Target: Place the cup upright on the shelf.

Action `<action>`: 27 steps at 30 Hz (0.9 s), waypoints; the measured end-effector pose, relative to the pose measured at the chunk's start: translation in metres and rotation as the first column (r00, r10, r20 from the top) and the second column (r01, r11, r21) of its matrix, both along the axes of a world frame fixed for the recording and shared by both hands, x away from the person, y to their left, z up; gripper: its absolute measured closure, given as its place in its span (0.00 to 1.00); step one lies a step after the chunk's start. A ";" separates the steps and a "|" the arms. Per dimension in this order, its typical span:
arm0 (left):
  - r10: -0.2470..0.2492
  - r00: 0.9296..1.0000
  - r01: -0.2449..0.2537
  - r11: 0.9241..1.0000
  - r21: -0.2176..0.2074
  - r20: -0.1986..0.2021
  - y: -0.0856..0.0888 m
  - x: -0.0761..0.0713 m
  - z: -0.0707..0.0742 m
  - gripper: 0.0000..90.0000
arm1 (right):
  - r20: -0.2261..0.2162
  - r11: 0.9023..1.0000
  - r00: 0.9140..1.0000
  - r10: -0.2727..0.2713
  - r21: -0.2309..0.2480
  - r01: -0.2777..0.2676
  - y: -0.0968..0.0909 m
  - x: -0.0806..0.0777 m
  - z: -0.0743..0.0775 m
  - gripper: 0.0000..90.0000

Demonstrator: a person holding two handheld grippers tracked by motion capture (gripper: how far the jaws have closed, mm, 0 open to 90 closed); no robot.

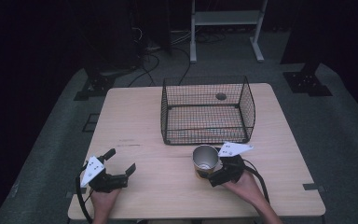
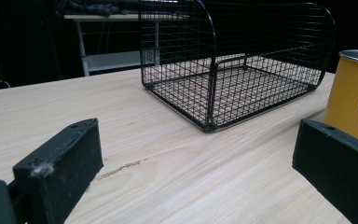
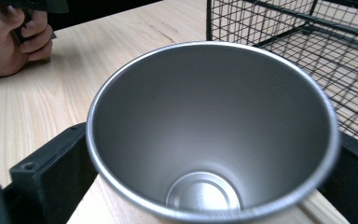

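The cup was seen between the two jaws of the right gripper, one jaw at each side of its wall. The jaws were set close against the cup, and it seemed to be gripped, although the contact itself could not be made out for certain. In the right gripper view the cup was looked into from above: a metal inside, a round bottom, a thin bright rim. The cup stood upright on the surface, just ahead of the right hand.

The basket, made of black wire, was placed beyond the right gripper, near the cup but apart from it. Nothing could be seen lying in it.

The left gripper was held open, with its jaws spread wide and nothing between them. It was rested low over the surface, well apart from the right gripper and at its left. In the left gripper view, bare wood was seen between the jaws, the basket was seen ahead, and the yellow outside of the cup, with a small cartoon picture on it, was seen behind the right-hand jaw. The left hand was shown in the far corner of the right gripper view.
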State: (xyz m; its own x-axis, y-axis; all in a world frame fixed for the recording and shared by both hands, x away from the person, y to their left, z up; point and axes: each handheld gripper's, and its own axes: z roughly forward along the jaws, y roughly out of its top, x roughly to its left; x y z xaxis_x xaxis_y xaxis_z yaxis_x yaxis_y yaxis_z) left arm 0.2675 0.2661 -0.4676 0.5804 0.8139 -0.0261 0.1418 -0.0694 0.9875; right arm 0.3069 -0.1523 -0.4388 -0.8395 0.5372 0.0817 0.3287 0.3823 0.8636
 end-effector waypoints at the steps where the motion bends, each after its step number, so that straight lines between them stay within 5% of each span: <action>1: 0.000 1.000 0.000 1.000 0.000 0.001 0.000 0.000 0.000 0.01 | -0.002 1.000 1.000 0.000 -0.002 0.000 0.002 0.000 -0.001 0.00; 10: 0.000 1.000 0.000 1.000 0.001 0.001 0.000 0.000 0.000 0.01 | 0.015 0.999 1.000 -0.018 -0.033 0.018 0.006 0.001 -0.003 0.00; 13: 0.001 1.000 -0.001 1.000 0.001 0.000 0.000 0.000 0.000 0.01 | 0.009 1.000 1.000 -0.012 -0.007 0.012 0.004 0.002 -0.001 0.12; 17: 0.002 1.000 -0.002 1.000 0.001 -0.001 0.000 0.000 0.000 0.01 | 0.014 1.000 1.000 -0.011 -0.013 0.011 0.003 0.002 -0.001 0.14; 27: 0.003 1.000 -0.003 1.000 0.002 -0.001 0.000 0.000 0.000 0.01 | -0.024 1.000 0.999 0.022 0.000 -0.022 0.001 0.001 0.003 0.14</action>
